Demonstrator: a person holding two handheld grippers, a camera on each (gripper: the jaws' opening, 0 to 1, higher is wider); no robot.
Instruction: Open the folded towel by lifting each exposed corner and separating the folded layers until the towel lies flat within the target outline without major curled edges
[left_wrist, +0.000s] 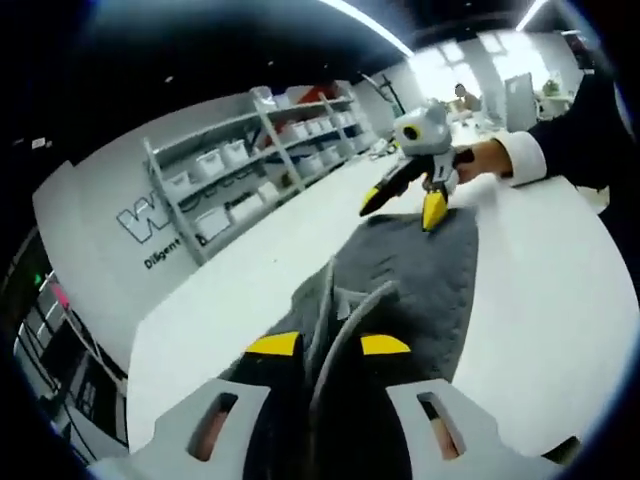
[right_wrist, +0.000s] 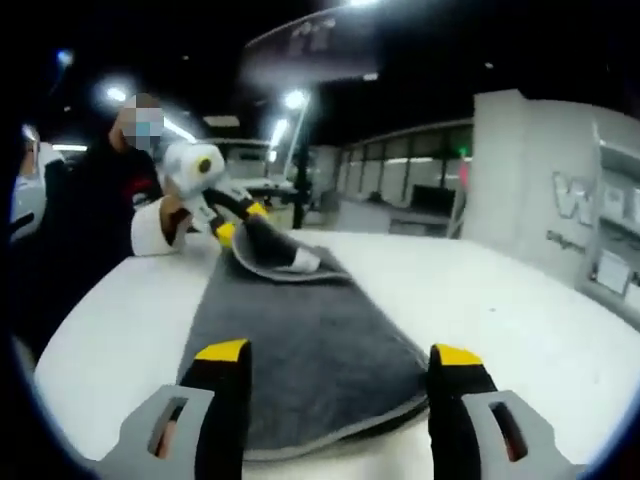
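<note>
**Towel half lifted at one end**

On the white table (right_wrist: 520, 300) a dark grey towel (right_wrist: 310, 350) lies stretched lengthwise between the two grippers. At one end the left gripper (left_wrist: 328, 345) has its yellow-tipped jaws pinched on a raised fold of cloth, that edge curling up off the surface. At the other end the right gripper (right_wrist: 340, 355) stands with jaws spread wide over the flat end, holding nothing. Storage shelves (left_wrist: 250, 165) line the far wall.

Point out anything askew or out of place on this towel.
The grey towel isn't flat: the left gripper pinches one end, lifting and curling it off the white table. The right gripper hangs open over the other end. Nothing looks damaged.
</note>
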